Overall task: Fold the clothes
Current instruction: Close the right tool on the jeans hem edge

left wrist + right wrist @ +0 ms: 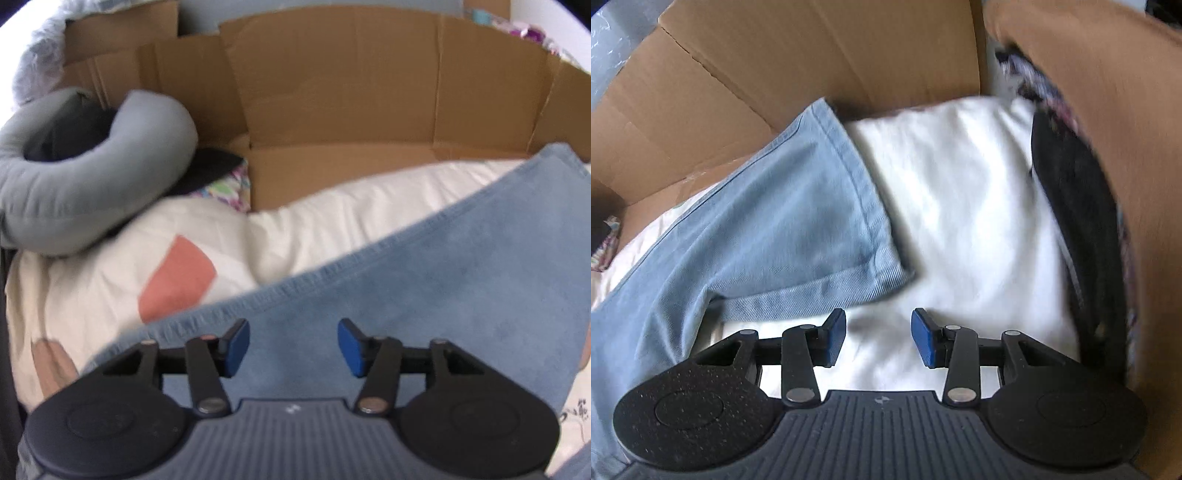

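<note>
We took the light blue jeans [424,280] as our landmark, since they were the garment in hand. They lay spread across a white sheet [960,206], with flattened cardboard [351,92] standing behind them. In the right wrist view one leg ran away from us toward the cardboard, and its hemmed cuff [820,291] had been turned back so that it lay crosswise near us.

We judged that we were between folds: one leg end looked already doubled over, and neither tool had hold of anything. The next move, as we read it, called for finding a fresh edge of the denim, closing both tools on it, and carrying it over evenly so the fold stayed square.

Our left gripper [293,347] hung over the body of the jeans, its blue pads standing roughly half apart with nothing between them but the cloth beneath; we could not tell whether the tips touched it. Our right gripper [879,338] sat just off the jeans, beside the folded cuff, above bare sheet. Its pads were parted about the same and empty. The left pad [834,339] was near the cuff's edge, apparently clear of it.

Beyond the jeans, on the left gripper's side, a grey neck pillow [92,177] rested on the sheet, well away from the work.
</note>
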`<state>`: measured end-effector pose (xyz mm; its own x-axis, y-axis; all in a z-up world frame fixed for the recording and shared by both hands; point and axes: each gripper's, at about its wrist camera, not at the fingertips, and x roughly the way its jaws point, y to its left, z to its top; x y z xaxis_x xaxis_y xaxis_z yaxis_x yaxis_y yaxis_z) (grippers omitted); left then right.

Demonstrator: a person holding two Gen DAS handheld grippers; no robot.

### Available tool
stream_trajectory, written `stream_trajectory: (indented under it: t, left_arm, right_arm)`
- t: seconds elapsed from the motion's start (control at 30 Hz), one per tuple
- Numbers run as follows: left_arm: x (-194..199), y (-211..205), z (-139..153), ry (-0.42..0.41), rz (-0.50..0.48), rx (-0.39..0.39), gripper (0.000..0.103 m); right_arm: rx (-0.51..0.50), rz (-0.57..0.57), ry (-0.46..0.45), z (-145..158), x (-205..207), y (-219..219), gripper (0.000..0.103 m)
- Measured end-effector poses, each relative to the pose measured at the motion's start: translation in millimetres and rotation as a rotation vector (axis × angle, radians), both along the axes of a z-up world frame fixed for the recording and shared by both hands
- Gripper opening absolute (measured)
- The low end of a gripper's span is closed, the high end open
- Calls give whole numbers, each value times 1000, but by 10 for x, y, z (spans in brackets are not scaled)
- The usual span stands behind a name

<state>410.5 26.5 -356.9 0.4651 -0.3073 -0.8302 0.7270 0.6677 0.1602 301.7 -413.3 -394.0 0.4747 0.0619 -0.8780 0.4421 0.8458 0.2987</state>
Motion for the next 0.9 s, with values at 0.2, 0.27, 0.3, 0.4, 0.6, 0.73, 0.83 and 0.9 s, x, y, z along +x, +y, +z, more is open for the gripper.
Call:
stream_trajectory:
  t: [0.2,0.27,0.3,0.4,0.6,0.73,0.83,0.9]
  left_arm:
    - [-306,-78,-89,59,-40,23,59]
    - [-388,-76,-112,84,-27,29,59]
    - [-431,-73,-125,95,-15,39,59]
    - [-561,-52,-152,127,10,40,60]
    - [-813,-13,-186,143,-29,41,66]
    - [-862,48,-181,169,-1,13,66]
    - [-882,90,-169,184,22,-12,66]
    - [-895,116,-162,190,33,-30,66]
  right_arm:
    - [56,-27,-63,-61,75,8,48]
    - [66,-39,-79,-81,116,9,48]
    - [73,-49,-84,-94,131,3,48]
    - [85,-68,-97,-122,169,-2,39]
    - [101,-62,-123,-98,257,-26,6]
    - [84,-58,-177,20,291,-53,2]
    - [64,-48,-203,162,248,-117,1]
    - [51,-49,-216,219,216,-139,1]
